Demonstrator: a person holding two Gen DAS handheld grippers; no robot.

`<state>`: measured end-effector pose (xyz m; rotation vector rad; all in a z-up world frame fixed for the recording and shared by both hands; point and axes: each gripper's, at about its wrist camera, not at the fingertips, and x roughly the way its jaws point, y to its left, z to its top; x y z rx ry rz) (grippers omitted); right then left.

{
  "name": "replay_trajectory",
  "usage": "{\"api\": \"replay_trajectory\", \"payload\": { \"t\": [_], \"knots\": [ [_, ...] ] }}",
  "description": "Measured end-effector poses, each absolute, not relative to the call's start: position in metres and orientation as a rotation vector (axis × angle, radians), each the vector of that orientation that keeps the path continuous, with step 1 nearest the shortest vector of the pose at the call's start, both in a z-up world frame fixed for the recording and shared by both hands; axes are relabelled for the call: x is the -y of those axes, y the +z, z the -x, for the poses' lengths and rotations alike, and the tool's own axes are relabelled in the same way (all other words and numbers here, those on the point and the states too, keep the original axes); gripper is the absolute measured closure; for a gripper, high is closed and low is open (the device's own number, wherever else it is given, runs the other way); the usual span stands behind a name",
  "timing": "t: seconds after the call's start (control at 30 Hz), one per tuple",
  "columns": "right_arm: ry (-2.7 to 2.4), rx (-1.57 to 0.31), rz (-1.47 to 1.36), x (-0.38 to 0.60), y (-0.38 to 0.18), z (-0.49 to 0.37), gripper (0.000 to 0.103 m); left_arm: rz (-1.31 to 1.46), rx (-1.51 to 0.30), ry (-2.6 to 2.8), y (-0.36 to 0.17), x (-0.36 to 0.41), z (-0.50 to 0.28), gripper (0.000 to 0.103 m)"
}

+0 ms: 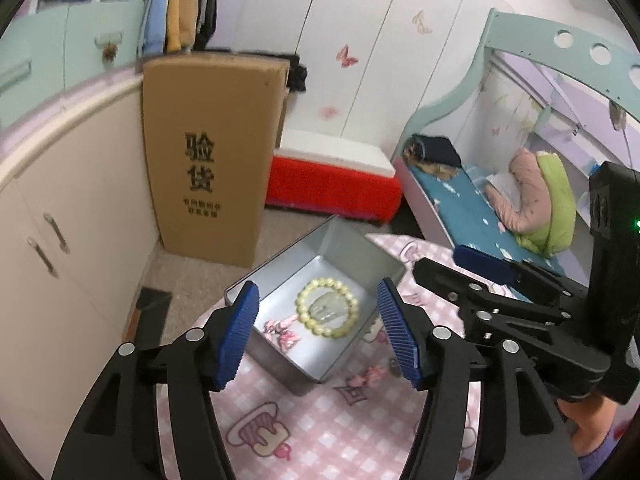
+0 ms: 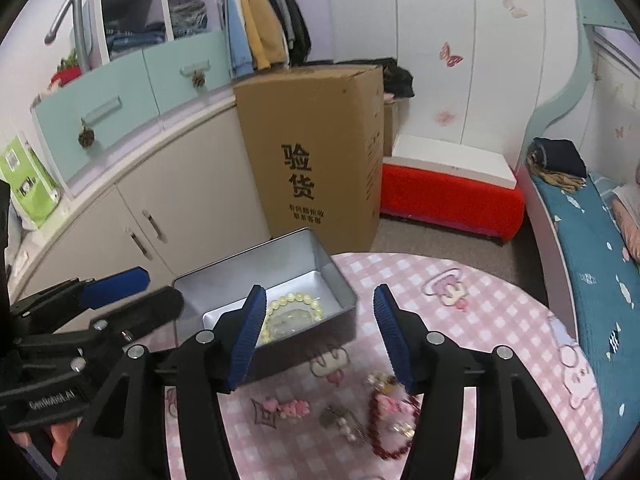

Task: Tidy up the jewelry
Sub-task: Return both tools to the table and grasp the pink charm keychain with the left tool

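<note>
The tin (image 1: 320,276) stands open at the edge of the pink checked table (image 1: 320,440). Inside it lie a pale bead bracelet (image 1: 327,306) and a small pink piece (image 1: 282,332). The left gripper (image 1: 318,328) hangs above the tin with its jaws apart and nothing between the pads. The right gripper (image 2: 320,334) also stands open and empty, above the table just beside the tin.

In front of the tin some jewelry is not yet sorted: a pink clip (image 2: 286,408), a small silver piece (image 2: 340,420) and a red bead bracelet (image 2: 394,424) with a pink charm on it. A gold piece (image 2: 380,380) lies near the bracelet, but it is too blurred to name.

The step in hand is probably to pick up the next loose piece. The right gripper is nearest to the red bracelet, so it is the natural one to use. It is better to come down straight, with one pad inside the ring of beads and one pad outside, and to close on the string of beads, not on the charm. The beads are round and may slip, so the pads should close slowly and fully before lifting. The silver piece lies very close, so care is needed not to drag it along. The left gripper should stay clear of the tin mouth.
</note>
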<state>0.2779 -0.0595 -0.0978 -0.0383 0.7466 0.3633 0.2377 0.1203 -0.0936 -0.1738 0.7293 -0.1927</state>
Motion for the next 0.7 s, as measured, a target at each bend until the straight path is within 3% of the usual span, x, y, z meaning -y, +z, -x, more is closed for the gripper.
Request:
{"api": "replay_trajectory", "payload": {
  "t": [0.23,0.7],
  "knots": [
    [0.318,-0.729,0.001,0.112,-0.096,-0.240,0.042,0.139,-0.666,-0.189,-0.088,-0.085,-0.201,0.039],
    [0.247,-0.830,-0.080,0.165,-0.157,-0.204,0.042,0.153,-0.809,-0.194,-0.157,-0.039,-0.185,0.039]
  ]
}}
